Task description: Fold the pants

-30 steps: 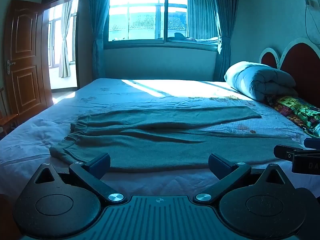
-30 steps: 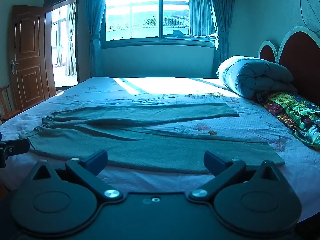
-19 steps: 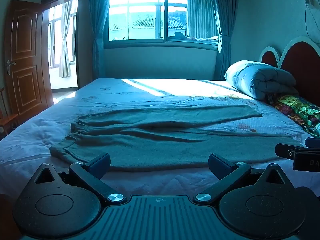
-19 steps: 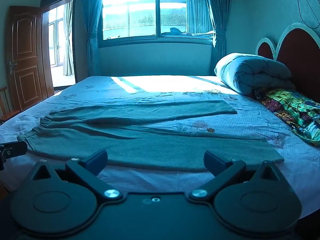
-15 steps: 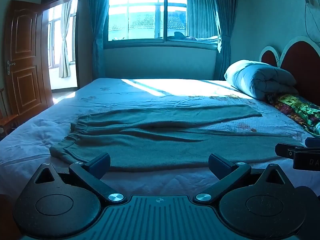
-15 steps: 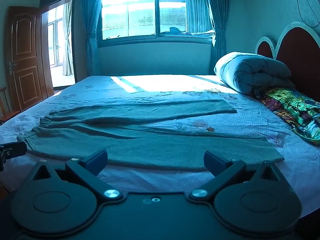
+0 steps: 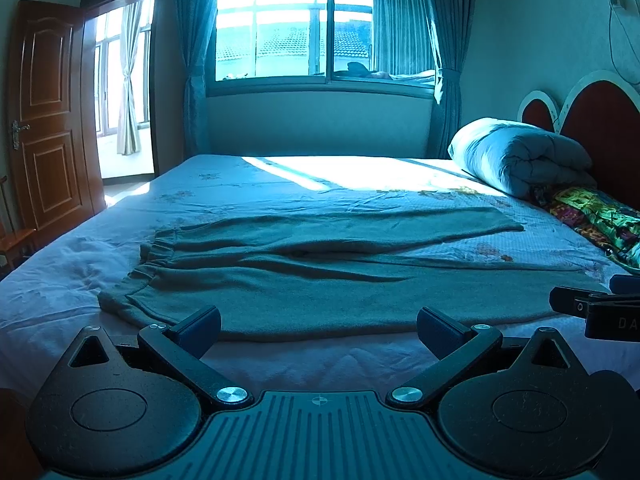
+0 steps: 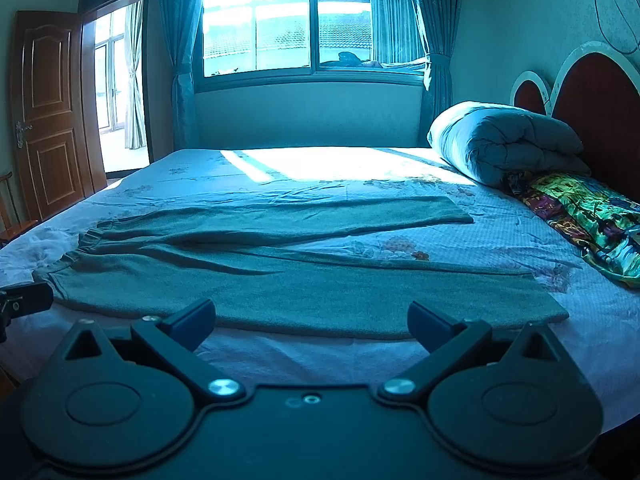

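— On the bed (image 7: 304, 184), near edge: what lies there?

— Grey-green pants (image 7: 320, 280), spread flat across the pale floral sheet. Elastic waistband (image 7: 156, 250) to the left, bunched and gathered; both legs run off to the right. Near leg lies along the bed's front edge, far leg angles away from it, a wedge of sheet showing between them. A few low creases around the crotch. Unfolded.

— Left hand-held gripper?

— Left hand-held gripper (image 7: 318, 324): jaws set wide apart, nothing between them. It hangs just short of the near hem of the pants, toward the waistband end; the fingers (image 7: 198, 326) touch no cloth.

— Right one?

— Right hand-held gripper (image 8: 311, 320): jaws likewise spread wide, gripping nothing. Placed before the near leg, further toward its cuff (image 8: 548, 304). From the left wrist view its tip shows at the right margin, over the cuff end; from the right wrist view the left tool's tip shows at the left margin, beside the waistband corner. The two are well apart.

— Surroundings?

— Rolled duvet (image 8: 504, 144) at the head of the bed, against the red arched headboard (image 8: 592, 112). Bright patterned cloth (image 8: 584, 216) just in front of the duvet. Sun patch on the far half of the sheet, below a wide window (image 7: 324, 28) with tied curtains. Brown panelled door (image 7: 48, 112) open at left.
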Tool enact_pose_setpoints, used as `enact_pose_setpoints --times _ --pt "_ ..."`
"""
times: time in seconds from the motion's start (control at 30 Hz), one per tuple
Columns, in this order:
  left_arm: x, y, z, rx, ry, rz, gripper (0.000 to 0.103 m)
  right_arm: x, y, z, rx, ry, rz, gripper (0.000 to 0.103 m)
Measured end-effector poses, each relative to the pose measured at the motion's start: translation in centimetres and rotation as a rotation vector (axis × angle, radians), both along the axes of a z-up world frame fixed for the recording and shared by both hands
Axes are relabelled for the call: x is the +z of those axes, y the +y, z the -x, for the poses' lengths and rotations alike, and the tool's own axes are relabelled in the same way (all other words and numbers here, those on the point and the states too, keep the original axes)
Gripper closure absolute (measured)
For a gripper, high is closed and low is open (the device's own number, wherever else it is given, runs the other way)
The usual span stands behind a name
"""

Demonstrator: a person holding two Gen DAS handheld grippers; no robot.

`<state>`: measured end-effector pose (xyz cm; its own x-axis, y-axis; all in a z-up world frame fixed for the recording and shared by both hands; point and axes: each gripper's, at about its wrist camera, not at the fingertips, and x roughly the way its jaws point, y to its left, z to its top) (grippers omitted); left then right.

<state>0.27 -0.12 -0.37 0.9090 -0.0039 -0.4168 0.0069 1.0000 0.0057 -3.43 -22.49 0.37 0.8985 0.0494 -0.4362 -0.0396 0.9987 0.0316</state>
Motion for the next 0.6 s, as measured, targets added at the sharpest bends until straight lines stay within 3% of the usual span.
enact_pose_setpoints --times 0.6 --pt "-0.04 -0.13 -0.01 -0.004 0.004 0.0 0.0 -0.07 0.09 -0.11 -0.006 0.003 0.001 0.006"
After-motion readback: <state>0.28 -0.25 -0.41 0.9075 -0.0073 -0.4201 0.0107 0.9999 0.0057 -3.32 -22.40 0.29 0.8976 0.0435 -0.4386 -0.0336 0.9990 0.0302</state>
